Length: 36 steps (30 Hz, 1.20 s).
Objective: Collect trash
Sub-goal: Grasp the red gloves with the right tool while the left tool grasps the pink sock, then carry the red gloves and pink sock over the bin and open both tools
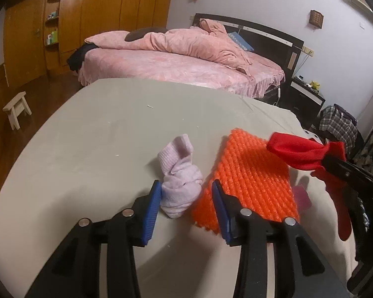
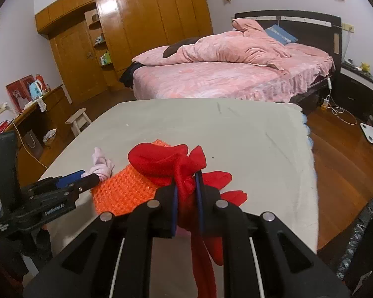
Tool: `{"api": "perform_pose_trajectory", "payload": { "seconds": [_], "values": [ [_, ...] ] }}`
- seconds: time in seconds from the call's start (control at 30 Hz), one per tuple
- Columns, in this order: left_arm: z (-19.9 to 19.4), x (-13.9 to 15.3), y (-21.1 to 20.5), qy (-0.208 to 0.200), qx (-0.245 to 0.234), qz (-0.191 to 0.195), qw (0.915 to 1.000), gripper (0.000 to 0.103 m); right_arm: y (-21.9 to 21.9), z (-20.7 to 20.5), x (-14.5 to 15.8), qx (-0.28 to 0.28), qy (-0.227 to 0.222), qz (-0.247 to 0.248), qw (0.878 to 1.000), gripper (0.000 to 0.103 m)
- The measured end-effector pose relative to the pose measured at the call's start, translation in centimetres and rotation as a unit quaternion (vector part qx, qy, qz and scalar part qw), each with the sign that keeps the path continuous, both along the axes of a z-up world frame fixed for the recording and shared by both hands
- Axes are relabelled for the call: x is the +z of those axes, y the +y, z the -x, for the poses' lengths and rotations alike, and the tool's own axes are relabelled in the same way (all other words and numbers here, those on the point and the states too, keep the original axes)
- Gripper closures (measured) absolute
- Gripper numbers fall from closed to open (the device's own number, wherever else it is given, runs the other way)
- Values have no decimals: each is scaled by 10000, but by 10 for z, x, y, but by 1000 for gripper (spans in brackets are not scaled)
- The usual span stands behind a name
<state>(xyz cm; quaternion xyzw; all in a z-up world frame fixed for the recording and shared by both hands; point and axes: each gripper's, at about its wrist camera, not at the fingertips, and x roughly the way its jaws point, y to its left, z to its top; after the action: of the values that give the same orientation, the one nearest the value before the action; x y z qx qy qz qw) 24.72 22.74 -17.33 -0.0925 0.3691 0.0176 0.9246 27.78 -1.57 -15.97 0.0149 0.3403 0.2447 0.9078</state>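
The red cloth (image 2: 171, 164) is clenched in the right gripper (image 2: 186, 188) above the worktop (image 2: 248, 134) for removal, while the left gripper (image 1: 186, 191) (jaws spread) straddles the pink sock (image 1: 179, 186).

Bare table (image 1: 87, 129) beyond orange mat (image 1: 251, 173)

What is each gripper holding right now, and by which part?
The right gripper is shut on the red cloth, pinching its bunched middle. The left gripper is open around the pink sock, holding nothing.

Each hand-held gripper (image 2: 186, 188) is black plastic with blue ribbed pads (image 1: 151, 213) (round silver rivets, white lettering).
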Motion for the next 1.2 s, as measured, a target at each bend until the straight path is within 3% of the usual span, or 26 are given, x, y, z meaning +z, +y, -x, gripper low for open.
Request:
{"api": "perform_pose_trajectory", "payload": {
  "seconds": [0.2,0.63,1.2],
  "values": [
    [4,4,-1,-148,59,-98,9998,77,-11,6,11,-37,-129,-224,9997,91],
    [33,51,-18,-738,137,-341,9966,78,-18,20,39,-52,-358,-242,9991,91],
    [70,106,-81,-1040,-153,-332,9939,78,-59,68,78,-226,-652,-234,9973,91]
  ]
}}
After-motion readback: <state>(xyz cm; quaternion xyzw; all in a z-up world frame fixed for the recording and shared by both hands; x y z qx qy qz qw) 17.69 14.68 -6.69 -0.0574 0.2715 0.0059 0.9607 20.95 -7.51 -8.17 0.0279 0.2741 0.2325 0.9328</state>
